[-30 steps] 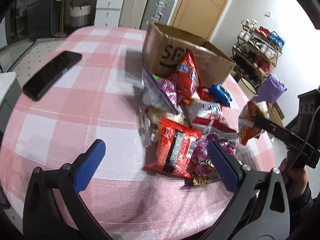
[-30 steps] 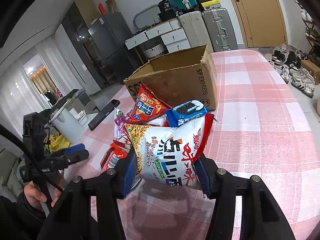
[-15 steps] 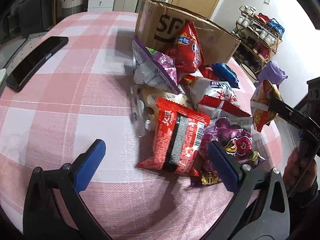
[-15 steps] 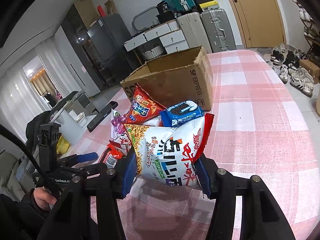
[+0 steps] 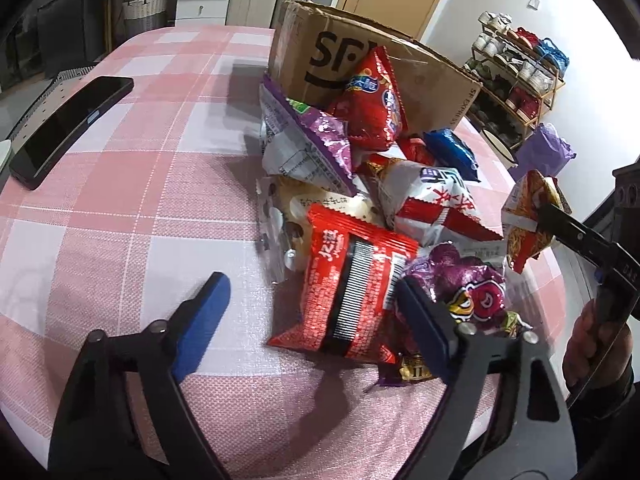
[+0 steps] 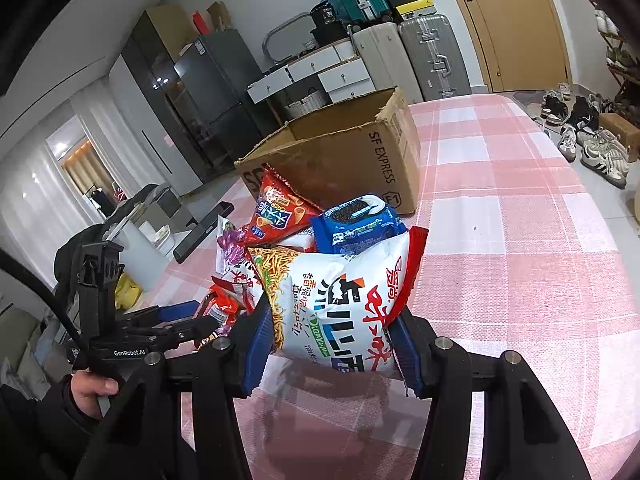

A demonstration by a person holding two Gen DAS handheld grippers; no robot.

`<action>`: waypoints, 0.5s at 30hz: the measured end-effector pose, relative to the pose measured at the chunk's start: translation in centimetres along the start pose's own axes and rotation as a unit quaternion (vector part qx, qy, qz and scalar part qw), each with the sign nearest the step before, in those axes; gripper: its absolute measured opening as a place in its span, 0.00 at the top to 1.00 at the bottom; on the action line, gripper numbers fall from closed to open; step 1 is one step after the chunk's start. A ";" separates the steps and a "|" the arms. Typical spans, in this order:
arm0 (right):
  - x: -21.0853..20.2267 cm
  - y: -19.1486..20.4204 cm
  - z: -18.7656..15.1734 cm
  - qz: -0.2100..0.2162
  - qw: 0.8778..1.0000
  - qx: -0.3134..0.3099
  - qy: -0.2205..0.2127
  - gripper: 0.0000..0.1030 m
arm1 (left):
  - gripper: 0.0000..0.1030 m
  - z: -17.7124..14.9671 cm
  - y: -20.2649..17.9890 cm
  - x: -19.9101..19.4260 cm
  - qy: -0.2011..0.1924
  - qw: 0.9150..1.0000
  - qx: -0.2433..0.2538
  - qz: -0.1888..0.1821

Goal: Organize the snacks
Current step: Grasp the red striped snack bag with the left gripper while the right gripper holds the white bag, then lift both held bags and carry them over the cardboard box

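A pink-and-white checked tablecloth (image 5: 120, 184) covers the table in a lived-in room, suitcases and a wooden door behind. From the left: a dark phone (image 5: 68, 128) lies alone near the cloth's edge, well apart from the snacks. My left gripper (image 5: 316, 316) hangs low over the near end of the pile; its jaws have just been closing and now straddle the red ramen packet (image 5: 348, 288), one blue pad out on bare cloth, the other beside the purple foil candy bag (image 5: 472, 292), so I judge nothing is pinched yet. Behind the pile stands the open cardboard box (image 5: 360, 68), a red cone-snack bag (image 5: 372, 100) leaning on its wall, a blue cookie pack (image 6: 360, 220) just beside. Farthest right, my right gripper (image 6: 332, 344) is clenched on the white noodle-snack bag (image 6: 344, 296), held clear of the cloth in front of the box.

These bags look light, air-puffed and slick, and their contents probably crush easily. I judge the ramen packet is best taken across its flat middle or by a crimped seam, with gentle pressure. The foil candy bag will likely slide, so its gathered end is safer.
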State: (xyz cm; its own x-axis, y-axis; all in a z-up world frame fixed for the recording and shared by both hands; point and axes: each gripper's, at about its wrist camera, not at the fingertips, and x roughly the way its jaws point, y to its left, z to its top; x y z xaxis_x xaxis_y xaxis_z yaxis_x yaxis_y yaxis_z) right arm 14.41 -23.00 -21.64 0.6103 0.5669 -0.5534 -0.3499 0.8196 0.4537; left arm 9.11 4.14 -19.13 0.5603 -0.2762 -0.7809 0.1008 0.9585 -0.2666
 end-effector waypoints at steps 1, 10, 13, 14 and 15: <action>0.0 0.0 0.0 -0.001 1.000 0.001 0.000 0.47 | 0.25 -0.1 -0.1 -0.1 0.000 1.000 0.001 -0.002; 0.3 0.1 -0.1 0.002 1.000 0.005 -0.001 0.47 | 0.51 -0.5 -0.2 -0.4 0.006 1.000 0.002 -0.023; 0.7 0.3 -0.3 0.008 1.000 0.007 0.004 0.47 | 0.60 -0.7 0.3 -0.6 0.007 0.999 -0.005 -0.032; 0.9 0.5 -0.3 0.009 1.000 0.004 0.006 0.47 | 0.60 -0.8 0.6 -0.7 0.006 0.999 -0.011 -0.034; 1.0 0.7 -0.4 0.009 1.000 0.002 0.008 0.47 | 0.60 -0.9 0.8 -0.8 0.005 0.999 -0.016 -0.037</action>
State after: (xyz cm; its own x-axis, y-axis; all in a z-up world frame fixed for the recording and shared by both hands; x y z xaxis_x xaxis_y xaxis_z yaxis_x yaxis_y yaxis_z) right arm 14.52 -21.87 -22.16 0.5919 0.5835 -0.5560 -0.3584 0.8084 0.4669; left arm 8.02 5.10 -19.21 0.5433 -0.3475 -0.7643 0.1157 0.9326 -0.3417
